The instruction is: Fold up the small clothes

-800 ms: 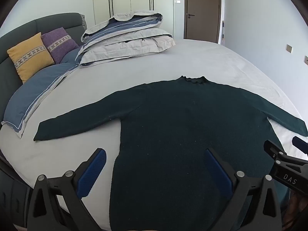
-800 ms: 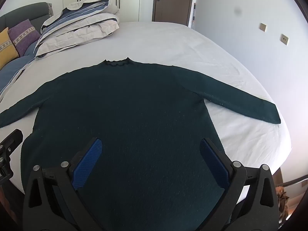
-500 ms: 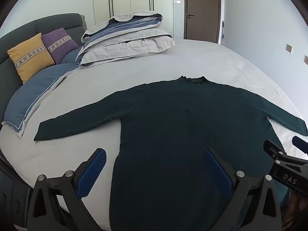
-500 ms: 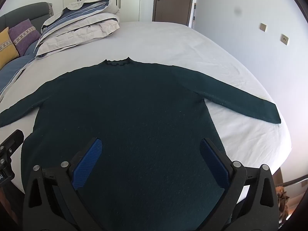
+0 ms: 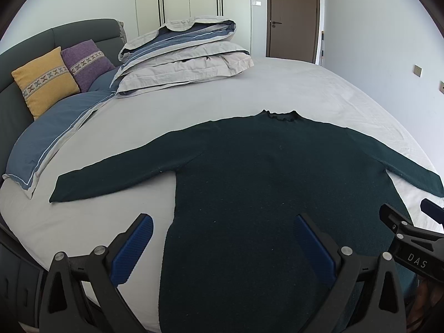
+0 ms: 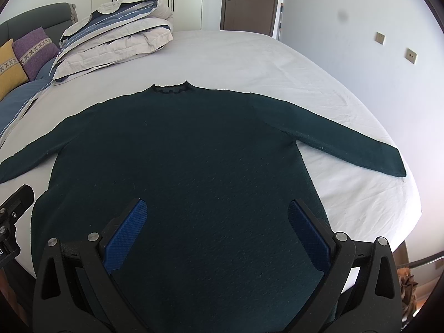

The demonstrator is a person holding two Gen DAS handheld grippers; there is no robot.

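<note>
A dark green long-sleeved sweater (image 5: 263, 177) (image 6: 180, 152) lies flat on the white bed, collar away from me and both sleeves spread outward. My left gripper (image 5: 222, 222) hovers open above the sweater's lower left side, with blue pads wide apart and nothing between them. My right gripper (image 6: 217, 208) hangs open over the lower middle of the body, also holding nothing. The right gripper's fingers (image 5: 402, 224) show at the right edge of the left wrist view. The hem is hidden below both frames.
Folded grey and blue bedding (image 5: 183, 55) is stacked at the far left of the bed. A yellow cushion (image 5: 45, 80) and a purple cushion (image 5: 86, 62) lean on the dark headboard. The bed's right edge (image 6: 410, 194) drops near the white wall.
</note>
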